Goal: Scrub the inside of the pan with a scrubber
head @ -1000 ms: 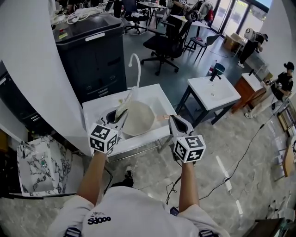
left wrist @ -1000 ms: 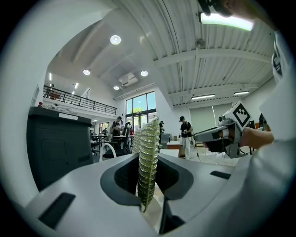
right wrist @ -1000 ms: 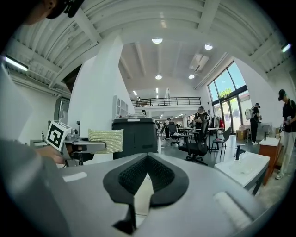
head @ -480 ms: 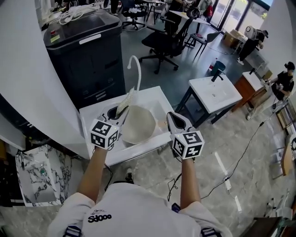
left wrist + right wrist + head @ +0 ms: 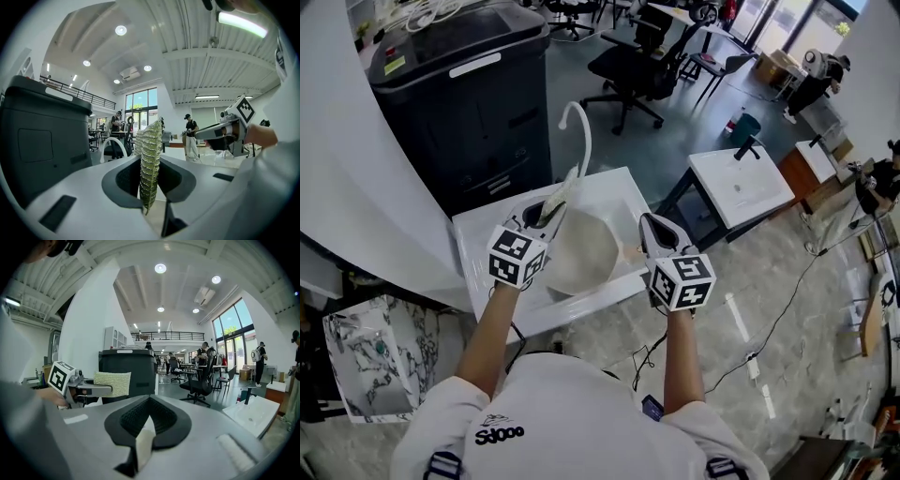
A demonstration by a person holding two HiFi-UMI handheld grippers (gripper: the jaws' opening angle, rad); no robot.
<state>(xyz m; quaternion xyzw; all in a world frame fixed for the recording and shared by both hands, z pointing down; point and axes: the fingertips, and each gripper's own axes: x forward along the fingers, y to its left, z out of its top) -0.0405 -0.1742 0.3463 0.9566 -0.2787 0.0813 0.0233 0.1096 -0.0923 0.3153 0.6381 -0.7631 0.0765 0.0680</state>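
A cream pan (image 5: 581, 251) sits over the white sink basin (image 5: 614, 192). My right gripper (image 5: 649, 230) is at the pan's right side, shut on its pale handle (image 5: 143, 444), which shows between the jaws in the right gripper view. My left gripper (image 5: 544, 220) is shut on a flat yellow-green scrubber (image 5: 560, 199) that stands upright at the pan's upper left rim. The scrubber (image 5: 149, 164) fills the gap between the jaws in the left gripper view. The right gripper view shows the left gripper (image 5: 91, 390) with the scrubber (image 5: 112, 383) sticking out of it.
A white curved tap (image 5: 578, 127) rises behind the basin. A black cabinet (image 5: 459, 84) stands at the back left, a second white sink stand (image 5: 741, 183) to the right, and office chairs (image 5: 652, 61) behind. A marble-patterned box (image 5: 370, 352) is on the floor at the left.
The head view has shifted a little. The left gripper with the scrubber has edged up and to the right along the pan's rim. Both holds are unchanged.
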